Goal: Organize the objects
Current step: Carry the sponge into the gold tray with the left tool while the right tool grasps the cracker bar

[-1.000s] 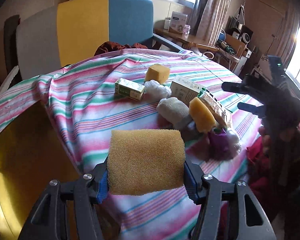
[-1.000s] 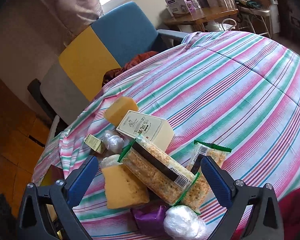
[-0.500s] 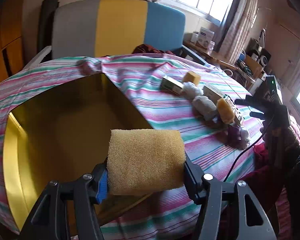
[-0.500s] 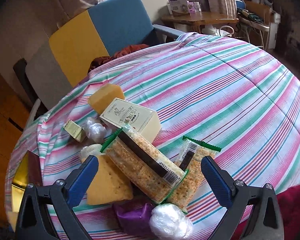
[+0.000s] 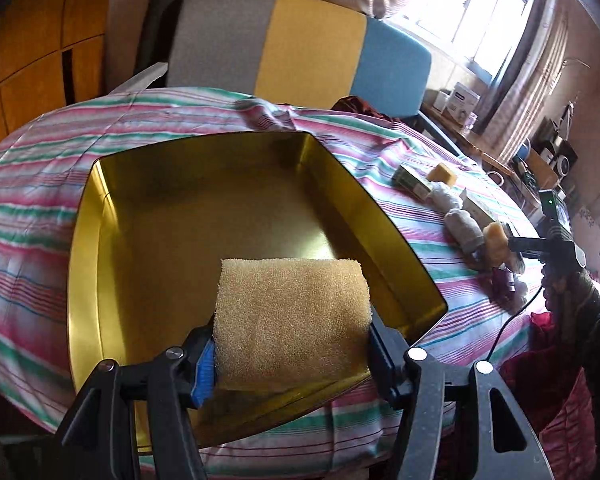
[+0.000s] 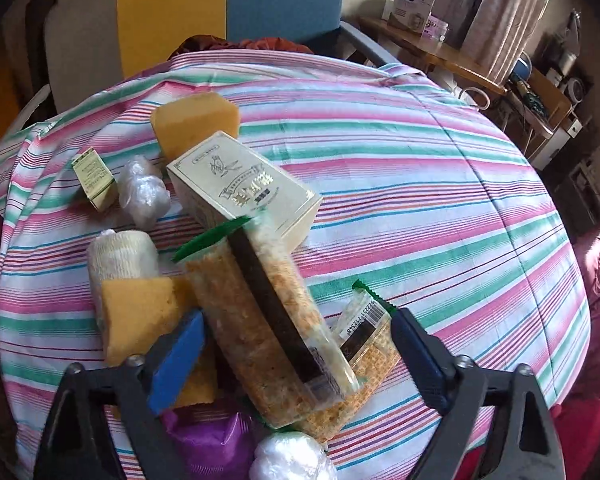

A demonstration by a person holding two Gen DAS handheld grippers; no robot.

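My left gripper (image 5: 290, 354) is shut on a yellow sponge (image 5: 292, 320) and holds it over the near edge of a gold tin tray (image 5: 88, 248) on the striped cloth. My right gripper (image 6: 296, 354) is open, its jaws on either side of a long cracker pack (image 6: 268, 320) that lies on a second cracker pack (image 6: 366, 344). Around it lie a cream box (image 6: 244, 192), two yellow sponges (image 6: 140, 316) (image 6: 194, 118), a bandage roll (image 6: 122, 254), a plastic-wrapped ball (image 6: 144, 194), a small green box (image 6: 94, 174), a purple bag (image 6: 208, 440) and a white wrapped ball (image 6: 290, 456).
The pile also shows at the right in the left wrist view (image 5: 460, 224), with the right gripper (image 5: 548, 244) beside it. A grey, yellow and blue chair (image 5: 300, 48) stands behind the table. A wooden side table (image 6: 432, 48) with boxes is at the back right.
My left gripper swung left with the sponge, from beside the pile to over the gold tray. My right gripper came lower and closer over the cracker pack, still open.
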